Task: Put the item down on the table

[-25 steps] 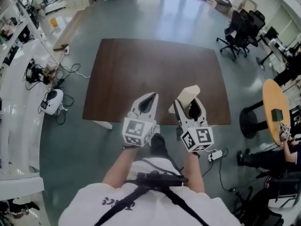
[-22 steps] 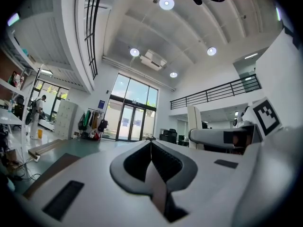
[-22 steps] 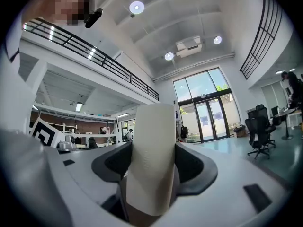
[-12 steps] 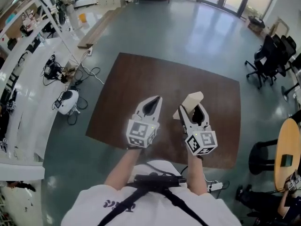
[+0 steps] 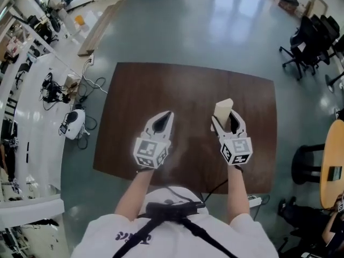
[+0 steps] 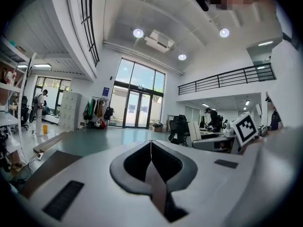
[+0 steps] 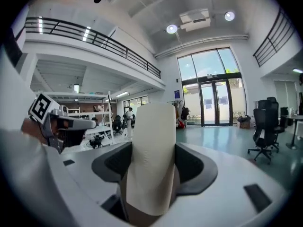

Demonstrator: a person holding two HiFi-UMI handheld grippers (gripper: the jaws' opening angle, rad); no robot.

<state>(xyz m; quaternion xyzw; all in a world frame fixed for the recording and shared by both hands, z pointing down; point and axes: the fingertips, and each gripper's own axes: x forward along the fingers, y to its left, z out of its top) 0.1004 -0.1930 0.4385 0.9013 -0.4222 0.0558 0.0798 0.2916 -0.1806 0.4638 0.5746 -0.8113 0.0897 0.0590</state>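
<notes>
A cream-white paper roll (image 5: pixel 223 110) (image 7: pixel 152 160) stands up between the jaws of my right gripper (image 5: pixel 226 121) (image 7: pixel 154 167), which is shut on it above the right part of the brown table (image 5: pixel 188 90). The roll sticks out past the jaw tips. My left gripper (image 5: pixel 160 123) (image 6: pixel 150 167) hovers over the table's left-centre with its jaws closed together and nothing between them. Both grippers point away from me, level, toward the far side of the room.
Black office chairs (image 5: pixel 306 39) stand at the upper right and a round wooden table (image 5: pixel 331 163) at the right edge. A white bench with cables and a white device (image 5: pixel 72 123) runs along the left. A power strip (image 5: pixel 255 200) lies on the floor near the table's front edge.
The view has shifted so that both grippers now sit over the table rather than at its near edge. The right gripper moved rightward, away from the left; the roll stays gripped.
</notes>
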